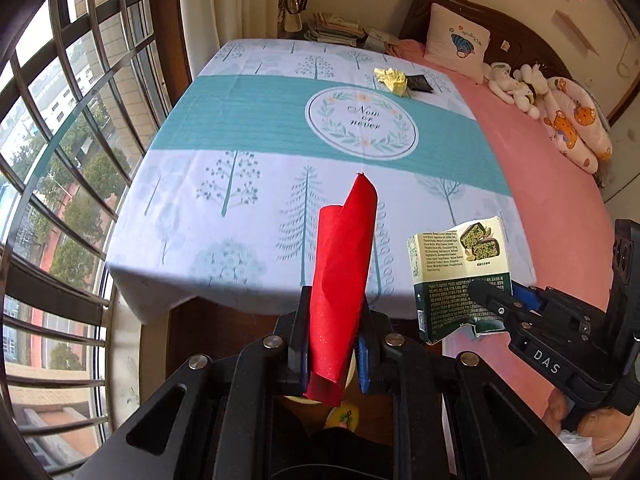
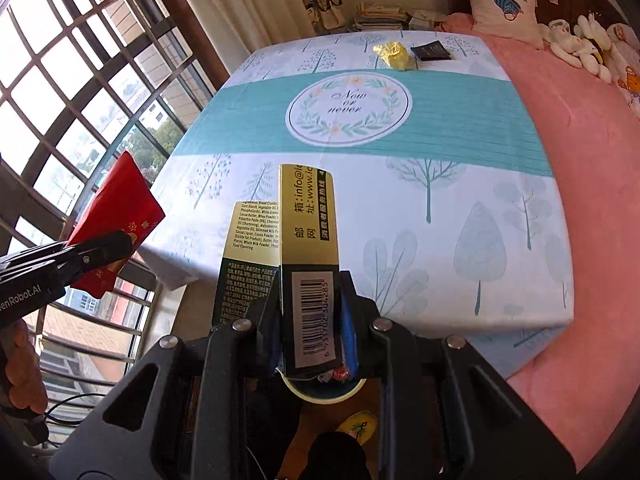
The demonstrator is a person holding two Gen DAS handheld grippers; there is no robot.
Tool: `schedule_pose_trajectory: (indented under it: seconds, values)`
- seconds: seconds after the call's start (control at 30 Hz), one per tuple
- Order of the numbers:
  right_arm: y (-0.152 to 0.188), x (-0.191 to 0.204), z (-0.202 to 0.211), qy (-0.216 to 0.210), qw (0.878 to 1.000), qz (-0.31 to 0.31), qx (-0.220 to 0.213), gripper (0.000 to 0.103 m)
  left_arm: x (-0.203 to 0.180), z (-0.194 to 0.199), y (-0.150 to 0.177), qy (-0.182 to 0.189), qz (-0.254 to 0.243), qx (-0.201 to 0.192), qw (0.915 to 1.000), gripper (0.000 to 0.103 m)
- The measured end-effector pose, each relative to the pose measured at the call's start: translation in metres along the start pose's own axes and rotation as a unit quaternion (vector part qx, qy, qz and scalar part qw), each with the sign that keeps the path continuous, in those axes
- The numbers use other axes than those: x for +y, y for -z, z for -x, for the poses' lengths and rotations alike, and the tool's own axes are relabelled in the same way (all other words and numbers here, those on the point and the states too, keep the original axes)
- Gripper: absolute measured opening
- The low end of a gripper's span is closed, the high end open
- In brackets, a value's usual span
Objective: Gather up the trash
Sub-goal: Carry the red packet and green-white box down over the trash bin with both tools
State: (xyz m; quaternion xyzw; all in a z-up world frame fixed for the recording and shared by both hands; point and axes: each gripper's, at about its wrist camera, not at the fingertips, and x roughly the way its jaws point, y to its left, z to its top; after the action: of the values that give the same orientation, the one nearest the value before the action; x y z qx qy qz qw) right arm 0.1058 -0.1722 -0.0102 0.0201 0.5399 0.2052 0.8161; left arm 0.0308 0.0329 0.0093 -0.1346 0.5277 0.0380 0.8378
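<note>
Right claw (image 2: pixel 310 320) clamped on green carton (image 2: pixel 308 248), above bin (image 2: pixel 324 394).

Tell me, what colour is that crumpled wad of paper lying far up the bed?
Pale yellow. The crumpled paper shows best in the right wrist view, beside a small black packet.

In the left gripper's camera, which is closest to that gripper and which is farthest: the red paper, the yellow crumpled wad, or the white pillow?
From the left gripper, nearest first:
1. Red paper: clamped between its fingers.
2. Yellow crumpled wad: far across the tree-print cloth, beside a black packet.
3. White pillow: farthest, propped against the headboard, upper right.
</note>
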Motion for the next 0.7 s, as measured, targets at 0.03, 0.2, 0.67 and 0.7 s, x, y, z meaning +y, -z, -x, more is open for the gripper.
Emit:
schedule_pose_trajectory:
  seconds: [0.03, 0.2, 0.67, 0.7]
  values:
    - [0.009, 0.003, -0.002, 0.002, 1.0, 0.003, 0.005, 0.021, 0.001, -0.002, 0.011, -0.002, -0.001, 0.008, 1.0, 0.016]
    - [0.052, 0.01, -0.022, 0.009, 0.999, -0.004, 0.039, 0.021, 0.008, -0.028, 0.042, -0.008, -0.009, 0.053, 0.9985, 0.016]
    - [0.188, 0.0, -0.154, 0.076, 0.986, -0.061, 0.134, 0.021, 0.022, -0.2, 0.139, 0.024, -0.052, 0.171, 0.9836, 0.016]
    - [0.195, -0.003, -0.166, 0.085, 0.985, -0.064, 0.136, 0.021, 0.023, -0.215, 0.146, 0.023, -0.054, 0.179, 0.9822, 0.016]
